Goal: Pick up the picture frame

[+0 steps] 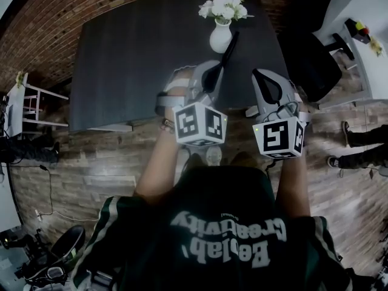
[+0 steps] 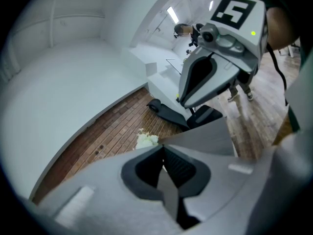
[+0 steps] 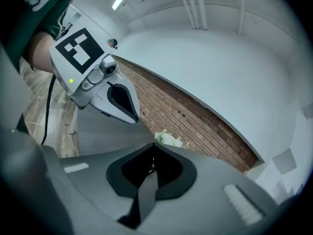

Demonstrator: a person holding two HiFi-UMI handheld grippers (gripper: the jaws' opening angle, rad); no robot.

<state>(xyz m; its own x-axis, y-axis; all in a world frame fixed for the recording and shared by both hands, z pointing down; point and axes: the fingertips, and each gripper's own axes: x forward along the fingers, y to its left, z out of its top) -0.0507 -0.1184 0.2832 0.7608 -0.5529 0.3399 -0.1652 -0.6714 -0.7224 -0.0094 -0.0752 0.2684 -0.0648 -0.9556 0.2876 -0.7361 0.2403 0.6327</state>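
Note:
A white vase [image 1: 220,36] of white flowers [image 1: 224,5] stands at the far side of the dark table [image 1: 133,59]. A thin black thing [image 1: 228,52] leans by the vase; it may be the picture frame seen edge-on, I cannot tell. My left gripper [image 1: 210,71] hovers over the table's near edge, shut and holding nothing. My right gripper [image 1: 262,76] is level with it on the right, jaws together and bare. Both point toward the vase. The flowers [image 2: 145,140] peek over my left gripper [image 2: 164,150], with the right gripper [image 2: 200,80] alongside. My right gripper [image 3: 154,147] also sees the flowers [image 3: 168,139] and the left gripper [image 3: 120,99].
A black office chair [image 1: 312,59] stands right of the table. A white side table [image 1: 27,105] is at the left, camera gear [image 1: 45,259] lies on the wooden floor at the lower left. Another person's shoes [image 1: 348,135] show at the right. A brick wall [image 1: 91,5] runs behind.

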